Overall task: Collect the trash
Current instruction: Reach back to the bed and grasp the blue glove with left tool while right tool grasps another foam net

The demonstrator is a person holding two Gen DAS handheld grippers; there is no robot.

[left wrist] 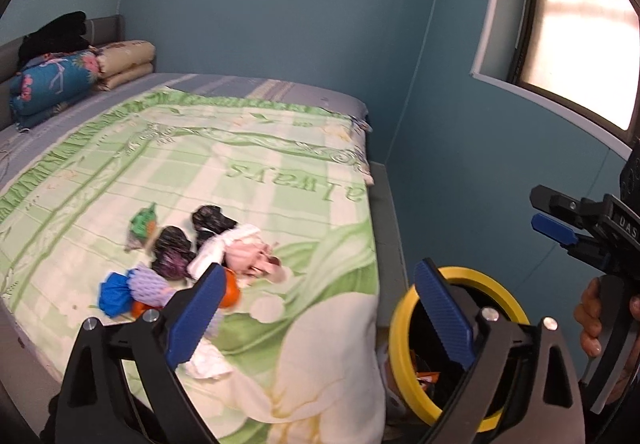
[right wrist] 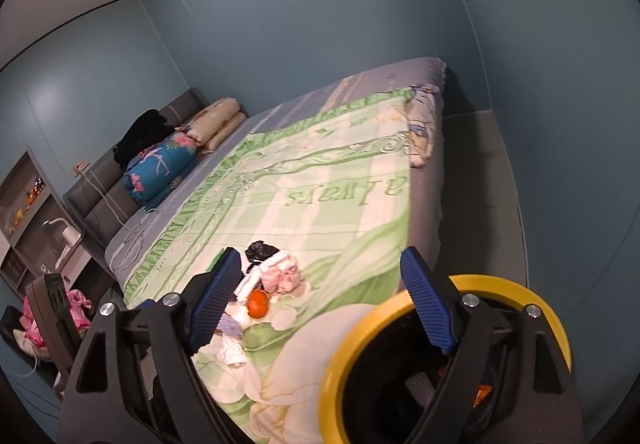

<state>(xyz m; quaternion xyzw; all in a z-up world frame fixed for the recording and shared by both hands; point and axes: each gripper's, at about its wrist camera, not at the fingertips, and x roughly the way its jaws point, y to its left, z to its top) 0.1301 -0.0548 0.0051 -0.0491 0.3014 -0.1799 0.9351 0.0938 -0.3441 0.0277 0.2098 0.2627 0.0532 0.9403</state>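
Near the bed's point(left wrist: 280, 172) foot edge lies the trash pile point(left wrist: 192, 264); the yellow-rimmed bin point(left wrist: 404, 344) stands beside that edge. Left claw point(left wrist: 320, 324) and right claw point(right wrist: 320, 308) both hang spread, empty. Best pinch one loose piece low, then carry it over the rim.

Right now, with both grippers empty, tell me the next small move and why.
Probably ease the left gripper forward and down onto the white crumpled paper lying on the bedspread beside its left finger. Both grippers are open and hold nothing, that scrap is the nearest of the trash pile, and the yellow-rimmed bin stands just off the bed's corner.
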